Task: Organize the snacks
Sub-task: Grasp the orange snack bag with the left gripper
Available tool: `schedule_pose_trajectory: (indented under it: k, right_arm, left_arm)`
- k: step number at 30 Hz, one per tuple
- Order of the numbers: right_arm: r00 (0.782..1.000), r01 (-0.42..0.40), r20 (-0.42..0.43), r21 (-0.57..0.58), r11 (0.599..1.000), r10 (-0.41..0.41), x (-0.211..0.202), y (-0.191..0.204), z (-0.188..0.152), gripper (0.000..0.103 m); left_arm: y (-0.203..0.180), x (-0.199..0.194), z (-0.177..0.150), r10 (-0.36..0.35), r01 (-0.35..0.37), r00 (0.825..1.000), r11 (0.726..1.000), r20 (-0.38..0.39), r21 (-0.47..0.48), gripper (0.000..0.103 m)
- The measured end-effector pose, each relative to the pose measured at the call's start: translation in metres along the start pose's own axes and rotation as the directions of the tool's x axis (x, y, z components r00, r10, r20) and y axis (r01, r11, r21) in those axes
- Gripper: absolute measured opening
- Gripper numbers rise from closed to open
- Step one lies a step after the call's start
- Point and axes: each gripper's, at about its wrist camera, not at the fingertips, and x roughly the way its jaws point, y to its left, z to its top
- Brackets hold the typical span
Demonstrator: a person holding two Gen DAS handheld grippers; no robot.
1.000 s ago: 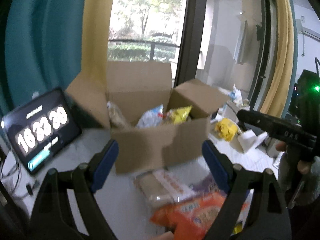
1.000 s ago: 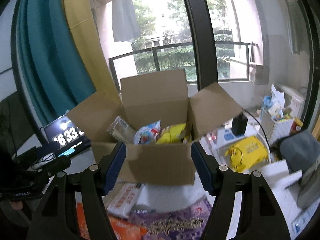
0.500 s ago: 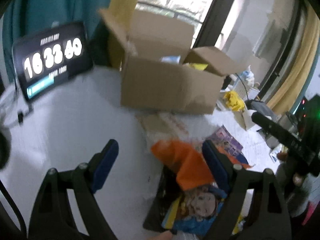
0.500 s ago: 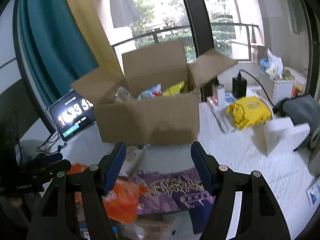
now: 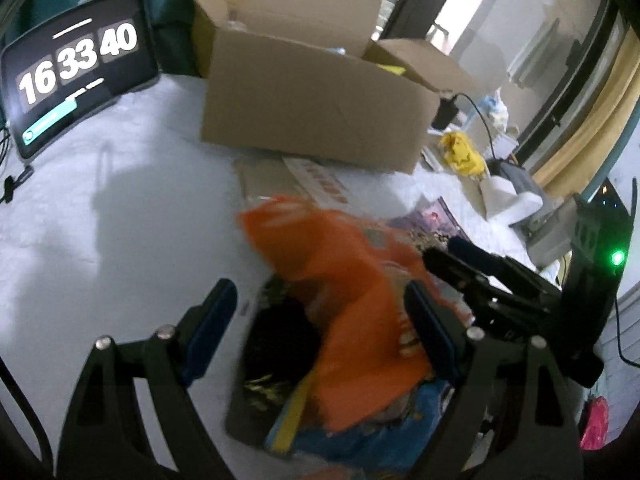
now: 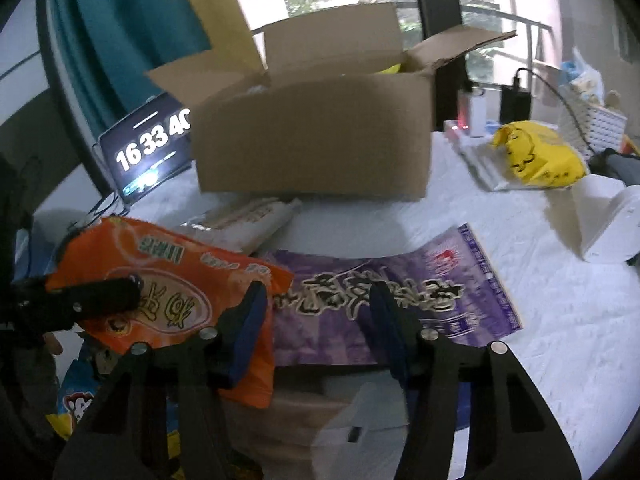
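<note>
An open cardboard box (image 5: 316,100) stands at the back of the white table; it also shows in the right wrist view (image 6: 316,136). An orange snack bag (image 5: 344,300) lies on a pile with a blue bag (image 5: 384,436) and a black bag (image 5: 280,344). My left gripper (image 5: 320,328) is open, low over the orange bag. My right gripper (image 6: 316,320) is open above a purple bag (image 6: 400,296), beside the orange bag (image 6: 168,280). A pale flat pack (image 6: 248,220) lies before the box.
A tablet clock (image 5: 76,68) stands at the left. A yellow bag (image 6: 536,156), white paper items (image 6: 604,216), a charger with cable (image 6: 516,104) and a white basket (image 6: 596,124) sit at the right. Curtains and a window are behind.
Both grippers have dropped and tilted down from the box toward the snack pile. The left one has closed in on the orange bag; the right one on the purple bag.
</note>
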Motion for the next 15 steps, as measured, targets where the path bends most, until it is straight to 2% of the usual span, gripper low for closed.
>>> schedule_pose_trajectory:
  k: [6, 9, 13, 14, 15]
  right_arm:
    - [0.998, -0.061, -0.016, -0.027, 0.998, 0.061, 0.002, 0.009, -0.003, 0.056]
    - [0.998, -0.069, -0.017, -0.021, 0.997, 0.069, 0.002, 0.008, -0.003, 0.056]
    - [0.997, -0.070, -0.013, -0.008, 0.998, 0.070, 0.002, 0.005, -0.001, 0.056]
    - [0.997, -0.072, -0.013, -0.008, 0.997, 0.072, 0.002, 0.005, -0.002, 0.056]
    - [0.997, -0.074, -0.013, -0.008, 0.997, 0.074, 0.002, 0.006, -0.002, 0.056]
  left_arm:
    - [-0.015, 0.008, 0.002, 0.013, -0.012, 1.000, 0.999, -0.015, 0.045, 0.087]
    - [-0.019, 0.011, 0.001, 0.041, -0.040, 0.999, 0.997, -0.014, 0.069, 0.087]
    - [-0.022, 0.007, -0.003, 0.026, -0.026, 1.000, 0.996, 0.002, 0.085, 0.086]
    - [-0.023, 0.006, -0.004, 0.021, -0.021, 1.000, 0.995, 0.007, 0.092, 0.083]
    - [-0.023, 0.004, -0.005, 0.023, -0.024, 1.000, 0.994, 0.009, 0.106, 0.073]
